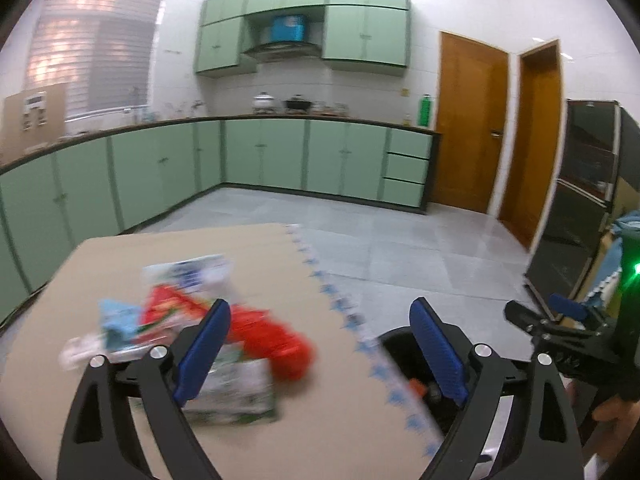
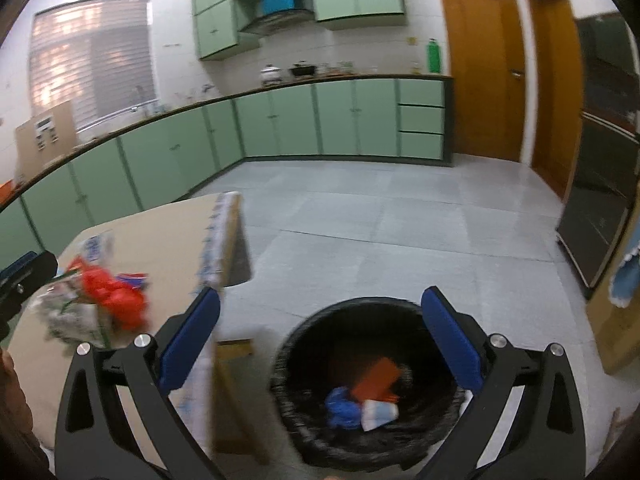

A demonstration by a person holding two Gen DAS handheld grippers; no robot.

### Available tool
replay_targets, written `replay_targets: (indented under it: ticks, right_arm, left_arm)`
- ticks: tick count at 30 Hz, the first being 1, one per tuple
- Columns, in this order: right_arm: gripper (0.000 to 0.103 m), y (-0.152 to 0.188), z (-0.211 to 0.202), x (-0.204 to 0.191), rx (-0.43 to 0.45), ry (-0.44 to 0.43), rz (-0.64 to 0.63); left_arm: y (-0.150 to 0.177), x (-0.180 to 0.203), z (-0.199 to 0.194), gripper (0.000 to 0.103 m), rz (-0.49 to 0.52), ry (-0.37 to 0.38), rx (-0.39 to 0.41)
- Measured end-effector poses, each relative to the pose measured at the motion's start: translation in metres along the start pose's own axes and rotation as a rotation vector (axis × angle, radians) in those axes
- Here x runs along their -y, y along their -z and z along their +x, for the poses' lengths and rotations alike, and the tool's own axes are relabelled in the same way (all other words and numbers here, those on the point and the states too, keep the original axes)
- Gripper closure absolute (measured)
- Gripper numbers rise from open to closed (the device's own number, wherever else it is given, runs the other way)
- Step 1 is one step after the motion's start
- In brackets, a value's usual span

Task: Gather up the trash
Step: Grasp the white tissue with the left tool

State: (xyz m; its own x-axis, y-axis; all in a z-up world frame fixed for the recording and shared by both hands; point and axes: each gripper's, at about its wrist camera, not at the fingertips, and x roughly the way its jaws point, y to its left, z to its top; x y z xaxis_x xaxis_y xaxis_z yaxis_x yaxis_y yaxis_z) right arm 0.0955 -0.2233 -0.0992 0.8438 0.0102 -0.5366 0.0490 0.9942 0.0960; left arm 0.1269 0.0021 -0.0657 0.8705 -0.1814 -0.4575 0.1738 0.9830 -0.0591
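Both tongs are spread wide and carry nothing, so this reads as the gap between a drop and the next pick. The right tongs (image 2: 320, 344) hang over the black bin (image 2: 288, 364), which sits on the floor just beside the table (image 1: 248, 256) and already holds an orange card, a blue wad and a white scrap. The left tongs (image 1: 320, 354) face the trash heap (image 1: 188, 332) on the table, at about ten o'clock from them (red wrapper, white-and-green packets, all blurred). The next move, I judge, is to pinch one piece and carry it toward three o'clock, clearing the table's edge before letting go over the bin.
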Motion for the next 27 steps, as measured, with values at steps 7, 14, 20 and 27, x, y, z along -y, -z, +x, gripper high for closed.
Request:
replay_targets:
  ticks: [7, 14, 20, 27]
  right_arm:
    - [0.005, -0.002, 0.0, -0.076, 0.004, -0.142, -0.033]
    - [0.006, -0.001, 0.016, -0.128, -0.012, -0.193, -0.075]
    - [0.023, 0.007, 0.037, -0.147, -0.044, -0.195, -0.128]
    - [0.031, 0.007, 0.057, -0.155, -0.063, -0.195, -0.137]
  left_arm:
    - [0.017, -0.076, -0.038, 0.014, -0.055, -0.164, 0.003]
    - [0.031, -0.129, -0.047, 0.014, -0.084, -0.291, -0.009]
    - [0.05, -0.172, -0.029, 0.014, -0.122, -0.372, -0.067]
    - [0.063, -0.194, -0.002, 0.014, -0.179, -0.374, -0.128]
